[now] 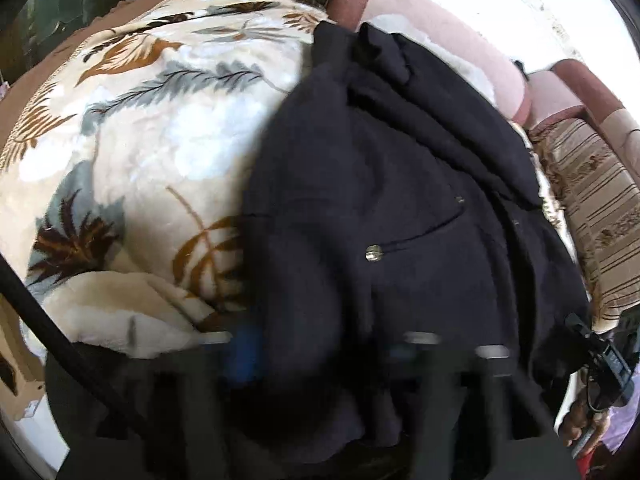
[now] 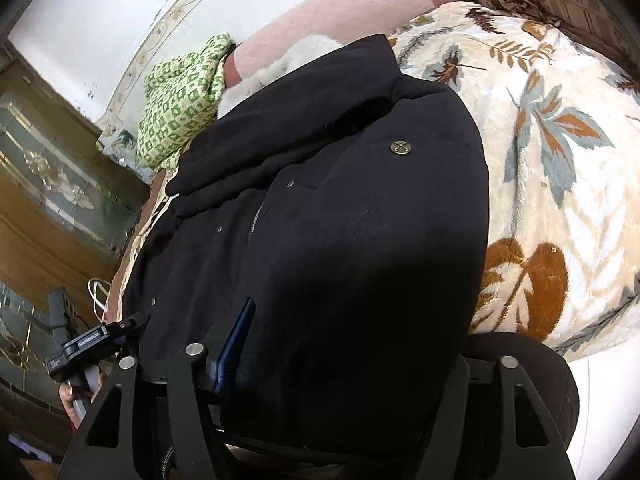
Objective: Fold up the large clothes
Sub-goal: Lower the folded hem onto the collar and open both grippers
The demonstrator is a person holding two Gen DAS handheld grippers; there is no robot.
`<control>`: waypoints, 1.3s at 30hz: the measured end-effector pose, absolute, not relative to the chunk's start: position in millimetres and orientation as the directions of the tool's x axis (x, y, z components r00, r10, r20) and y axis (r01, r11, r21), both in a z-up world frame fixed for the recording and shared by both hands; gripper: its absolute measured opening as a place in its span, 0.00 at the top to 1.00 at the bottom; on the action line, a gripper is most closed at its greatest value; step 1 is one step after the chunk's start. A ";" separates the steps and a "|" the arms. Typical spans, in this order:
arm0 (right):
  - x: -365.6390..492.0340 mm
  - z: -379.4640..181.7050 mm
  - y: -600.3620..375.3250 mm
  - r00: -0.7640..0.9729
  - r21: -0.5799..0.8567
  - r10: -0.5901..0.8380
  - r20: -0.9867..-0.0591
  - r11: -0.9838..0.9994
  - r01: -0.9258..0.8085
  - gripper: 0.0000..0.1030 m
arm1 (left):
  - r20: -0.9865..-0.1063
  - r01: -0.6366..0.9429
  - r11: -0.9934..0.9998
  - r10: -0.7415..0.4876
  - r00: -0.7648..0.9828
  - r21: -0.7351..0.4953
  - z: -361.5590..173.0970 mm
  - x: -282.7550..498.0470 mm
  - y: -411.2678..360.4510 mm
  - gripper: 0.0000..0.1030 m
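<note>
A large black coat [image 1: 400, 200] with brass snap buttons lies on a cream blanket [image 1: 140, 120] printed with leaves. It also fills the right wrist view [image 2: 340, 220]. My left gripper [image 1: 320, 360] sits blurred at the coat's near hem; its blue finger [image 1: 246, 356] shows at the hem's left edge, the other is buried in cloth. My right gripper [image 2: 340, 360] has its blue left finger [image 2: 234, 344] pressed against the coat's near edge, and cloth bulges over the gap and hides the other finger. Each gripper shows at the edge of the other's view.
A green and white patterned cloth [image 2: 180, 96] lies beyond the coat near a pink sofa back [image 2: 340, 12]. A striped brown cover [image 1: 600, 208] lies to the right. A wooden cabinet with glass panels [image 2: 52, 184] stands at the left. A black cable [image 1: 60, 340] crosses the left wrist view.
</note>
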State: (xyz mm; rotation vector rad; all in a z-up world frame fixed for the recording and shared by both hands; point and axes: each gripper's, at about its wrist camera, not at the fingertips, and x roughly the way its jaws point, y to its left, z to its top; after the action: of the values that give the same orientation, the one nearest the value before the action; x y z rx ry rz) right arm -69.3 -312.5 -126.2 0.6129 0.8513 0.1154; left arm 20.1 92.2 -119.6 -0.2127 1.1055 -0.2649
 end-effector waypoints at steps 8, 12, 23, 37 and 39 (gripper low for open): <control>-69.9 -107.8 -337.5 0.710 0.678 0.409 -0.573 0.724 0.131 0.74 | -0.771 0.095 0.896 -0.425 0.474 -0.435 -79.3 20.9 108.0 0.84; -59.1 -72.8 -347.2 0.754 0.711 0.417 -0.508 0.698 0.093 0.75 | -0.726 0.107 0.877 -0.452 0.518 -0.469 -44.1 34.8 106.7 0.84; 41.5 16.8 -371.0 0.810 0.716 0.412 -0.418 0.698 0.015 0.76 | -0.640 0.177 0.907 -0.398 0.657 -0.383 61.6 141.3 57.6 0.84; 242.7 -27.1 -424.2 0.743 0.739 0.395 -0.540 0.644 0.195 0.75 | -0.783 -0.015 0.931 -0.298 0.545 -0.365 -5.0 362.5 20.6 0.84; 262.6 -42.3 -427.3 0.724 0.730 0.396 -0.565 0.649 0.215 0.75 | -0.802 -0.039 0.932 -0.287 0.524 -0.359 -24.3 384.5 16.2 0.84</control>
State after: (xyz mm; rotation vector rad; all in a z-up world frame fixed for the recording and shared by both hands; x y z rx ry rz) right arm 262.6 -427.3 -42.3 0.8808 0.7796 0.1156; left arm 384.5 16.2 -24.3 -0.3548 1.0139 -0.1524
